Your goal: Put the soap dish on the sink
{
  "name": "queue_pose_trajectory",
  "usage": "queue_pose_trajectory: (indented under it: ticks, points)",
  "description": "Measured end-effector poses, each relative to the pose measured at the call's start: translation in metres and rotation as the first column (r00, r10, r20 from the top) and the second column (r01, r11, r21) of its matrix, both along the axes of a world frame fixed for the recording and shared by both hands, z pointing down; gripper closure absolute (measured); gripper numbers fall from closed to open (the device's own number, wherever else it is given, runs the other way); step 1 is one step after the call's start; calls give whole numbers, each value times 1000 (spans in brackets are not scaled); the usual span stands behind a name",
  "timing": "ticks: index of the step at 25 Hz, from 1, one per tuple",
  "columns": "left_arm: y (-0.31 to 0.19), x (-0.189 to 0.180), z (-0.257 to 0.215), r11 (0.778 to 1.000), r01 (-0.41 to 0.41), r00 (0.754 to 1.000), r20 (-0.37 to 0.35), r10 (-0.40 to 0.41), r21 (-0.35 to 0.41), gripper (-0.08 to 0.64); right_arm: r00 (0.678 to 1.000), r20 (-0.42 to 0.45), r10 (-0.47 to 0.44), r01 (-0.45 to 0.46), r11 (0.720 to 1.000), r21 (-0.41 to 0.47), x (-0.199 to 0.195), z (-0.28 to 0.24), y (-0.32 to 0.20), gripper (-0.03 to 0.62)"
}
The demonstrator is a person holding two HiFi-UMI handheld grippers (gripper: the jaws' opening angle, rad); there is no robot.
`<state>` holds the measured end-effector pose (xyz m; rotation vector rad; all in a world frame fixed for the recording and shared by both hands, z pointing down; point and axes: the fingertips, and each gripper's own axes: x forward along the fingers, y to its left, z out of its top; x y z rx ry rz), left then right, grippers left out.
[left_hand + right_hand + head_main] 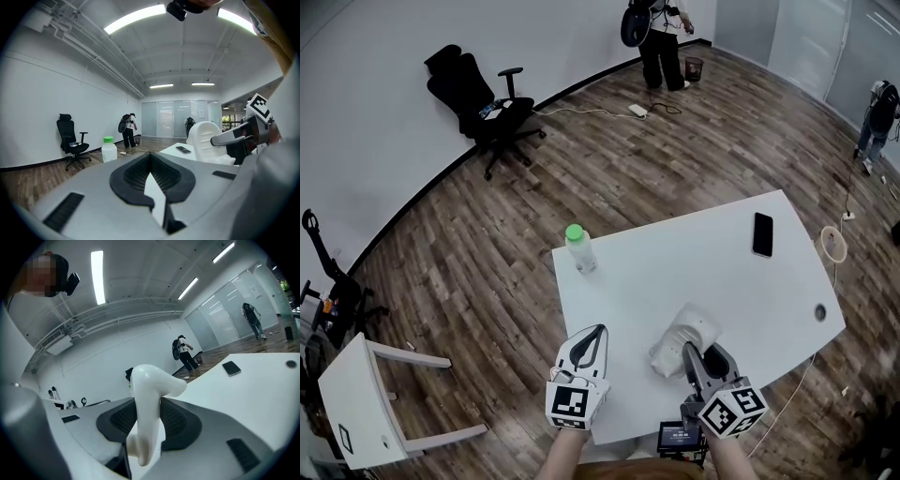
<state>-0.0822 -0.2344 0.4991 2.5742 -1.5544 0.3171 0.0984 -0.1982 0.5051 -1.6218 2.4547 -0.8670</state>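
The white soap dish (686, 336) rests on the white table (712, 272) near its front edge, tipped up on one side. My right gripper (696, 358) is shut on the dish's near rim; in the right gripper view the curved white rim (147, 394) stands clamped between the black pads (178, 420). The left gripper view shows the dish's ribbed side (206, 139) held up by the right gripper (243, 138). My left gripper (590, 339) lies just left of the dish, shut and holding nothing (151, 174). No sink is in view.
A clear bottle with a green cap (579, 248) stands at the table's far left corner. A black phone (763, 233) lies at the far right, and a cable hole (819, 312) is near the right edge. An office chair (483, 103), a white stool (366, 398) and people (661, 37) are on the floor.
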Motion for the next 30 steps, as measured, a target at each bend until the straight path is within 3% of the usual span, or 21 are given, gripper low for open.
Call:
queue_pose_trajectory:
  ticks: [7,30]
  points:
    - [4,-15,24,999,11,1000,-22,-12,-52,552,1000,-5,-20,20,997,-81,-11,36,-8,443]
    - [4,-33,43,996,24,999,-38,-28,-85,552,991,-80,-108,84,962,-262,-38,126,-13,442]
